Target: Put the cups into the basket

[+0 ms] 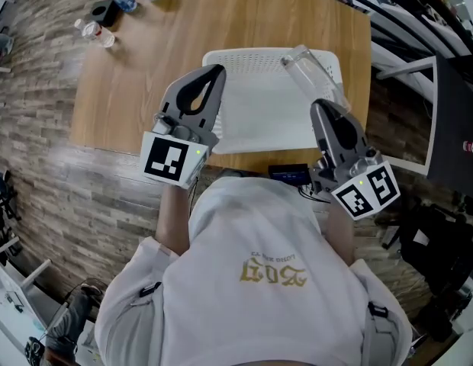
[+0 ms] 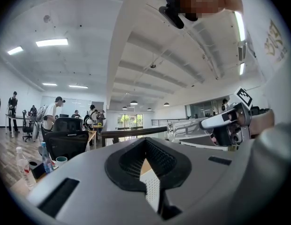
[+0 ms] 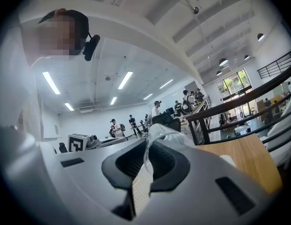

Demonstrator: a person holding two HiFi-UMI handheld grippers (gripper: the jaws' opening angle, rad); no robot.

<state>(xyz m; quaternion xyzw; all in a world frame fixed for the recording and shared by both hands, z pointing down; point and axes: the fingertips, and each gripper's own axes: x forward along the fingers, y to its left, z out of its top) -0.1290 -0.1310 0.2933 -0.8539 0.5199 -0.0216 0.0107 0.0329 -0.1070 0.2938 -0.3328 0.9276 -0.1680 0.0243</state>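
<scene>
Cup [image 1: 309, 71]: clear plastic, clamped in your right gripper [image 1: 322, 107], lying tilted and pointing away from you. The right gripper view confirms it: the thin clear wall is pinched between the pads and the jaws are closed onto it. In the head view the cup sits over the far right part of the white basket [image 1: 252, 120]. I can't tell whether it touches the basket wall or hangs just above it.

Left gripper [image 1: 213, 73]: jaws together, nothing in them. Only basket mesh shows through the gap behind the tips. It hovers over the basket's near left side.

The basket sits mid-tabletop [image 1: 145, 67], with no other cup visible inside it.

My read on the step: the cup is at the basket and not yet released.

Next move:
- Lower the cup inside the rim.
- Rotate it toward upright if you want it standing.
- Open the right jaws fully and back straight out.
- Don't drag the wall. A cup this light may tip or cling to a pad.

Clutter [image 1: 107, 14] sits at the far left corner of the tabletop: a mug, bottle-like items, maybe another clear cup, all too small to sort. If there are more cups there, your left gripper is free to fetch them.
</scene>
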